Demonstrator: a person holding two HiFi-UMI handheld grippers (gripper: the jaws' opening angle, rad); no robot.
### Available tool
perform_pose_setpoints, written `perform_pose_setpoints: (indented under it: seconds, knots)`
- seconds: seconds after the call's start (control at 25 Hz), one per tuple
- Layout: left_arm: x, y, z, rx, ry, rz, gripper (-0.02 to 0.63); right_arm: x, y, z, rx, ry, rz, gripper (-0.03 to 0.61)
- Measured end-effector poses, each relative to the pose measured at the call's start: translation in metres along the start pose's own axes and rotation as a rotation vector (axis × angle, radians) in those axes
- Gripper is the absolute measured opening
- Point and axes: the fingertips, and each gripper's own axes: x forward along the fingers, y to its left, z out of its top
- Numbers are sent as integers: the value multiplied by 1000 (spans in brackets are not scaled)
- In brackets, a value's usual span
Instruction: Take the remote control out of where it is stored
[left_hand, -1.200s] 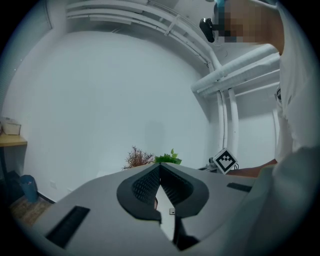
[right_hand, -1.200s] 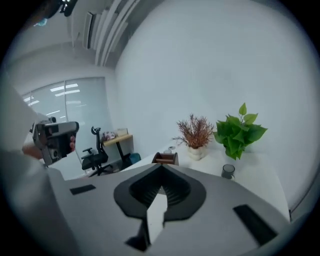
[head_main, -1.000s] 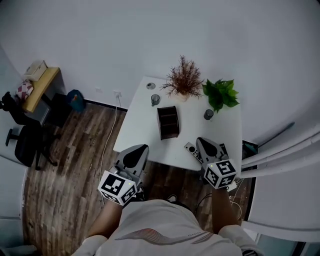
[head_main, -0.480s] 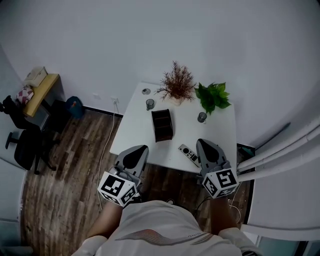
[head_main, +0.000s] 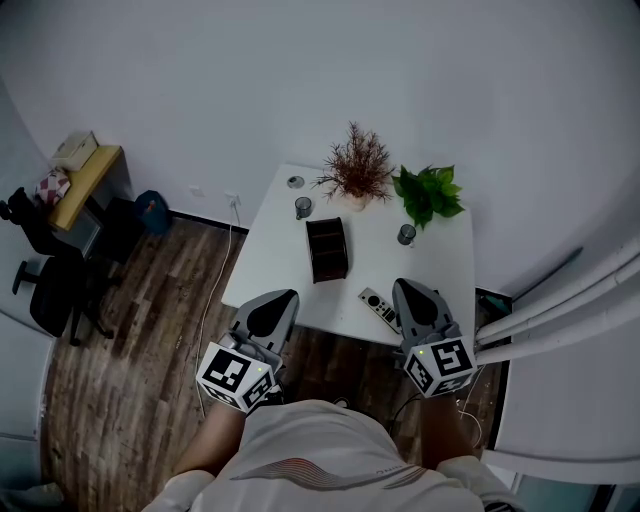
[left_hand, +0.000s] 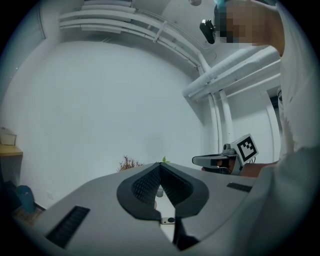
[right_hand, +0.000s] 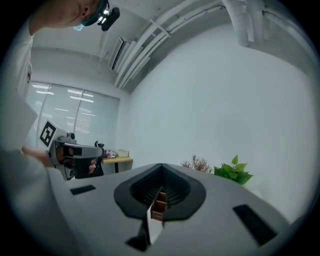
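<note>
Holding off | your left gripper (head_main: 281, 296), right gripper (head_main: 403, 284) both pinched empty; remote control (head_main: 380, 308) lies five o'clock of organizer (head_main: 327, 249); stay clear.

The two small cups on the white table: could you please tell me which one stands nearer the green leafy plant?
The right-hand cup, close beside the green plant; the other cup stands further left, beside the dried reddish plant.

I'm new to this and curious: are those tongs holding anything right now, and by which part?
Nothing is held. The left tongs and the right tongs are both shut and empty; the remote control lies untouched on the table.
</note>
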Motion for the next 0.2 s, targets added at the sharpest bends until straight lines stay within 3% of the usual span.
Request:
perform_pose_setpoints:
  seconds: [0.2]
  knots:
    - [0,2,-1,1,-3,-4,8,2,0,0,-5,6,-2,12]
